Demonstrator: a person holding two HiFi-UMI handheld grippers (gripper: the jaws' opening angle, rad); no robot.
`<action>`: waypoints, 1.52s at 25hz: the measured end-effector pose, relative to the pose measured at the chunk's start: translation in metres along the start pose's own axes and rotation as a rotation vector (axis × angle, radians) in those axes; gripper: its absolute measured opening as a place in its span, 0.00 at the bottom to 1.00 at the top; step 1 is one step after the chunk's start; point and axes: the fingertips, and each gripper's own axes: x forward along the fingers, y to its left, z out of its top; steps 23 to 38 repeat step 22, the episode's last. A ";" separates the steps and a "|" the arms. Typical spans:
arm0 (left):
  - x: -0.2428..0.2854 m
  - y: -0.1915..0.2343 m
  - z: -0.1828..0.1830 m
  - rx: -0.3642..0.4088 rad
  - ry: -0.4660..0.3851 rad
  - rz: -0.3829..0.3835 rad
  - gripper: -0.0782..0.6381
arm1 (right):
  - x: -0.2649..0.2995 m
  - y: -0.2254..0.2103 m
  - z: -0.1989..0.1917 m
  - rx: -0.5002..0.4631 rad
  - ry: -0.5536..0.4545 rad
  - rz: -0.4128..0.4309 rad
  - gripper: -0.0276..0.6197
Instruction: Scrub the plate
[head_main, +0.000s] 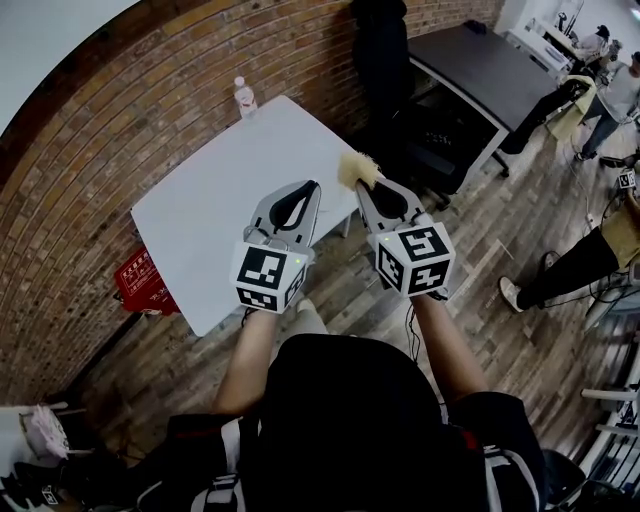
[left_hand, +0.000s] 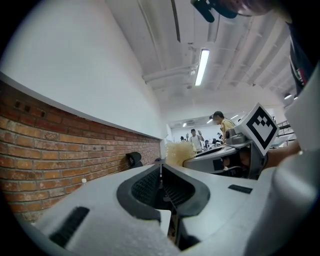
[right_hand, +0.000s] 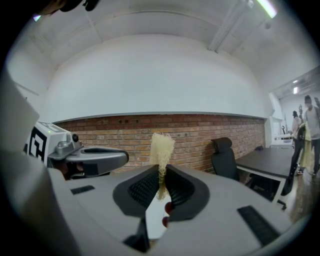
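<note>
1. Up close, both tools are held out level, side by side. The left hand-held gripper (left_hand: 161, 166) is pressed together on nothing.
2. Next to it, the right hand-held gripper (right_hand: 161, 169) is pinching a pale fibrous scrubber (right_hand: 162, 146) — tuft poking past the tips.
3. Further out — a white surface (head_main: 220, 215), a bottle (head_main: 244, 97) at its far edge, and a brick wall (head_main: 110, 140) behind.

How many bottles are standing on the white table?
1. The bottle stands at the far corner of the white table, close to the brick wall. Part of the tabletop is hidden, so another may be there.
</note>
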 end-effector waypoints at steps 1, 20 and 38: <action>0.000 0.000 0.000 -0.001 -0.001 0.000 0.15 | -0.001 0.000 0.000 0.001 -0.001 0.000 0.11; -0.004 -0.011 0.009 0.043 -0.002 -0.022 0.15 | -0.009 0.006 0.002 0.019 -0.026 0.004 0.11; -0.005 -0.012 0.010 0.045 -0.001 -0.024 0.15 | -0.010 0.007 0.002 0.021 -0.028 0.004 0.11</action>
